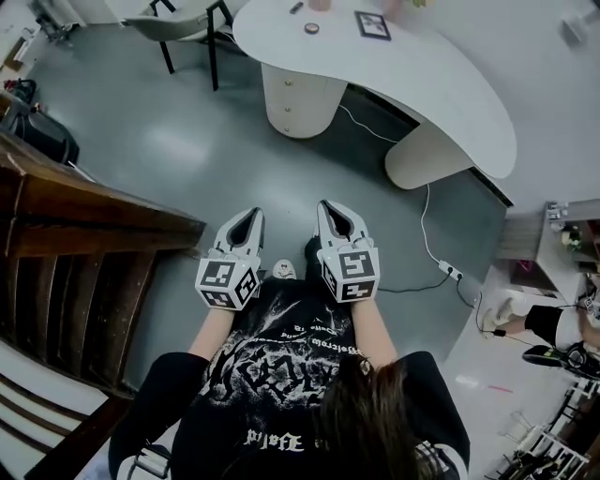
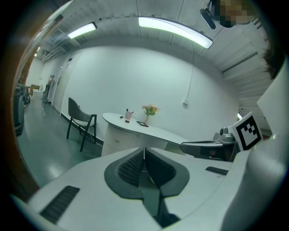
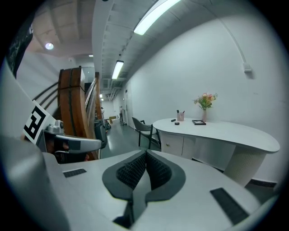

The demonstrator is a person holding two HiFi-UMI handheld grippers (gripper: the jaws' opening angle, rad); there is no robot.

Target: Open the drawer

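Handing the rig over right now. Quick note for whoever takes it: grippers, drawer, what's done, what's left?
Left gripper: jaws shut, empty, held out in front of the torso.
Right gripper: jaws shut, empty, beside the left one.
Drawer: in the drawer unit under the white desk ahead, across the floor. All fronts look closed. Chair stands at the desk's left end.
Done: nothing. Neither gripper is near a knob.
Left: go to the desk, open one gripper's jaws, take a knob, pull the drawer out.

White desk (image 1: 441, 84); grey floor (image 1: 187, 141)
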